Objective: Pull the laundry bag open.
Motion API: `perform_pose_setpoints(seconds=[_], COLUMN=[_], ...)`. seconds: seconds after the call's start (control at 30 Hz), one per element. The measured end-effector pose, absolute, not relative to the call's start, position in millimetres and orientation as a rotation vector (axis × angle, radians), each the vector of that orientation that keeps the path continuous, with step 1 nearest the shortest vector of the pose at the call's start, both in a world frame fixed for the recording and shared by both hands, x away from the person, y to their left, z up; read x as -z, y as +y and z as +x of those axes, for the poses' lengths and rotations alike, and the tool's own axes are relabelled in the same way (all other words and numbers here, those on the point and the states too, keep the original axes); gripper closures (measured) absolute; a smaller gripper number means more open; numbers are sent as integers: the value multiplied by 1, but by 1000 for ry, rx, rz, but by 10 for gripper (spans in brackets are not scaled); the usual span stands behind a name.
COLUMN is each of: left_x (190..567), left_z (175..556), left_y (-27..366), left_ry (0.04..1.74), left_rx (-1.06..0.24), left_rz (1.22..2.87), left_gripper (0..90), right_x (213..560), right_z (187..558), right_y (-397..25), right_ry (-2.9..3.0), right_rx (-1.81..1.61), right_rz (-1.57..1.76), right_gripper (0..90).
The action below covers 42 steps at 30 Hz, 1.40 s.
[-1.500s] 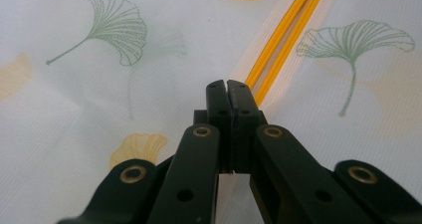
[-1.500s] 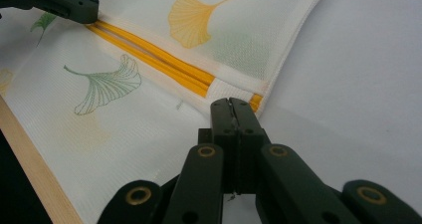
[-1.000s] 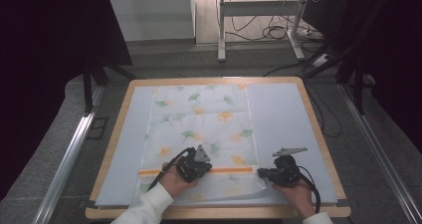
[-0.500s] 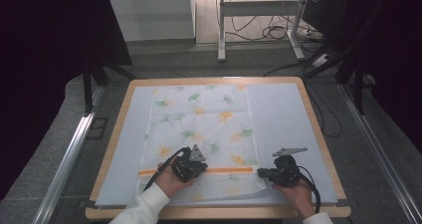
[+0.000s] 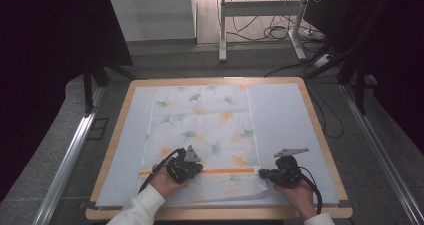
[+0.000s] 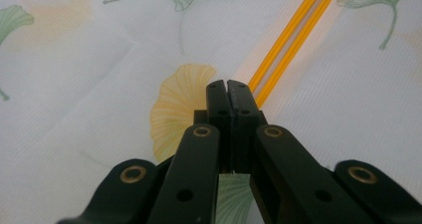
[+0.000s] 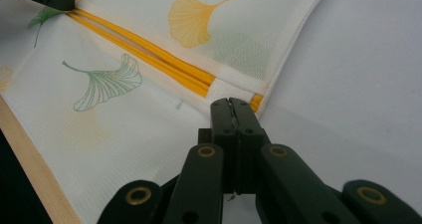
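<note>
Cloth (image 5: 205, 130): a thin white rectangle printed with green and yellow ginkgo leaves, spread flat along the middle of the table.
Stripe (image 5: 225, 171): a double orange line is carried across the cloth near its near end; in the left gripper view (image 6: 293, 32) it is seen running away past the jaw tips.
Near end: the part before the stripe is drawn out wider toward the right, its near right corner (image 5: 265, 187) reaching past the cloth's right edge.
Right edge (image 7: 298, 35): it is seen as a hemmed border, with the stripe ending at it just beside the jaw tips.
</note>
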State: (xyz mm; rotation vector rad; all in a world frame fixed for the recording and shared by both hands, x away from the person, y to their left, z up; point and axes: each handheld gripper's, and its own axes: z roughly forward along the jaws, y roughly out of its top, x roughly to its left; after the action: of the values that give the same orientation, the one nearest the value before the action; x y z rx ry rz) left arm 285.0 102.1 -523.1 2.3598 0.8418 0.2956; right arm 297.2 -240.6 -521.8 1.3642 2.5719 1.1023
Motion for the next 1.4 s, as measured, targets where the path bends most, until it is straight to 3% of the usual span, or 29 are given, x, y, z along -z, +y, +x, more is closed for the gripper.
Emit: perform_pose_setpoints(seconds=[1.4], left_x=[524], left_z=[278], left_y=[145], left_ry=[937], left_rx=[-327], left_rz=[2346], left_gripper=[900], right_x=[522], right_z=[297], right_y=[-240], right_ry=[2570], right_rx=[-1100], right_rz=[1352], right_gripper=[893])
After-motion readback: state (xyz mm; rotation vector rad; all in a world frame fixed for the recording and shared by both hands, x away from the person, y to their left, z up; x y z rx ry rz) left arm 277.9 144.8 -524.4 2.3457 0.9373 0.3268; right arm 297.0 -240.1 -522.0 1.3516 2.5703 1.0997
